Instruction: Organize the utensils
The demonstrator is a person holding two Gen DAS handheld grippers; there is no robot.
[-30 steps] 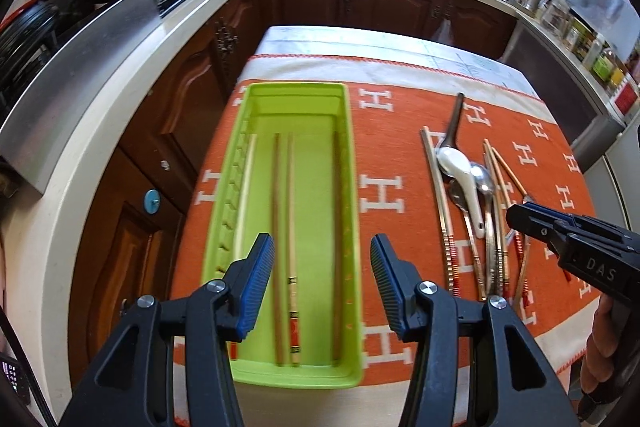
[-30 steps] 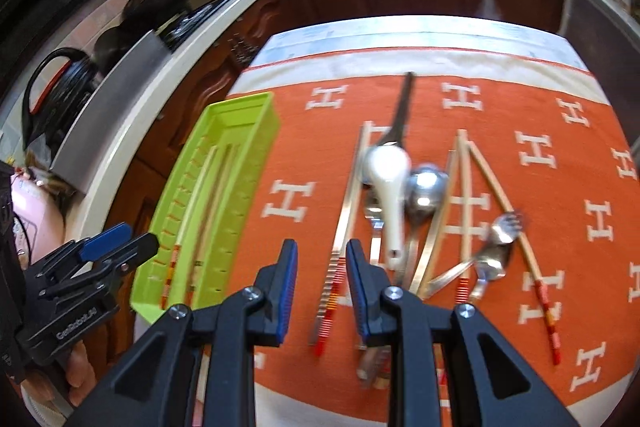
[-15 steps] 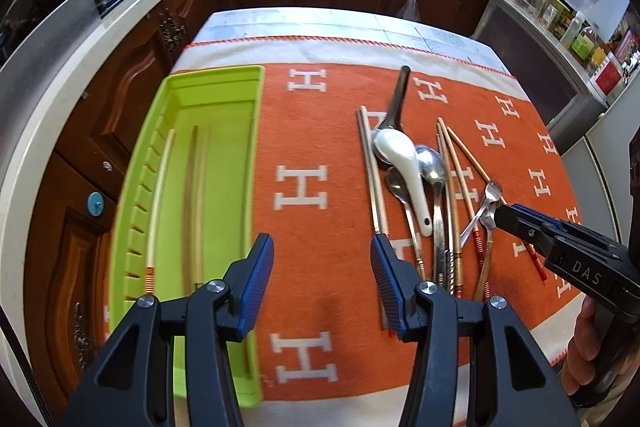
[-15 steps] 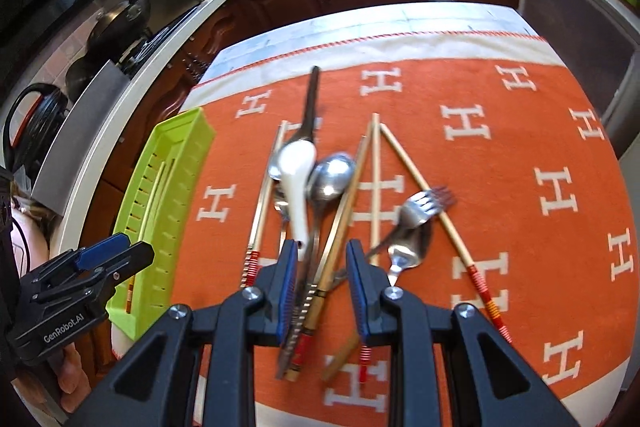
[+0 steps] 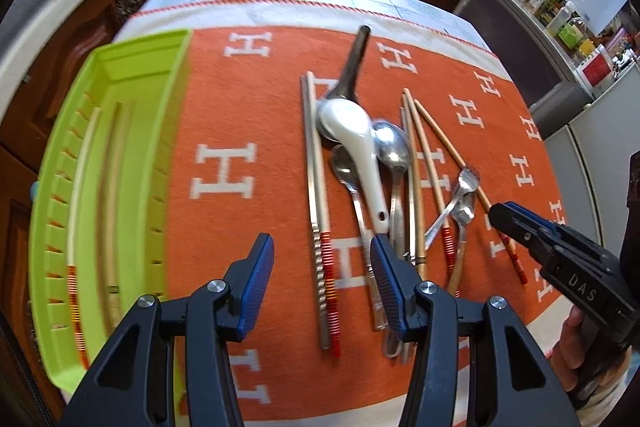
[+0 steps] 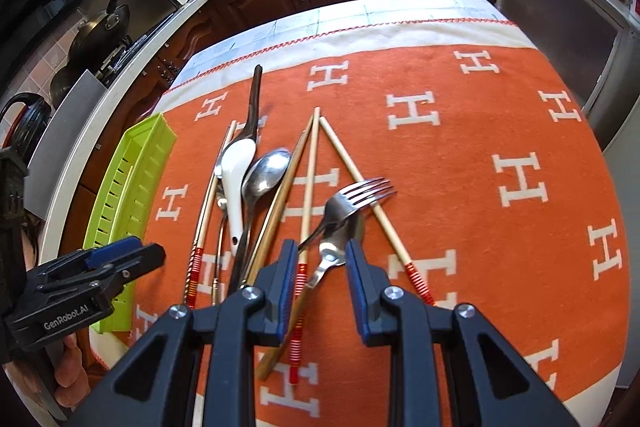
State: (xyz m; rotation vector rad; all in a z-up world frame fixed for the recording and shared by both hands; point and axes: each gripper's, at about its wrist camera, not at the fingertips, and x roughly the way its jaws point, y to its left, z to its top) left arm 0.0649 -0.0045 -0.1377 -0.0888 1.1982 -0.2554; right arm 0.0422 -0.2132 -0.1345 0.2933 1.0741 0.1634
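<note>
Grippers now shifting off the green tray (image 5: 120, 75) toward the utensil pile (image 5: 384, 167) on the orange cloth (image 5: 240, 107), unlike a second ago. Left gripper (image 5: 322, 283) hovering with jaws spread, empty, over the striped chopsticks (image 5: 320, 227). Right gripper (image 6: 322, 287) hovering with jaws apart, straddling the fork (image 6: 340, 211), not pinching. Likely lining up the next pick; tray already holding a few chopsticks, pile mostly unsorted.

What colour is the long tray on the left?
Lime green tray, clearest in the left wrist view.
</note>
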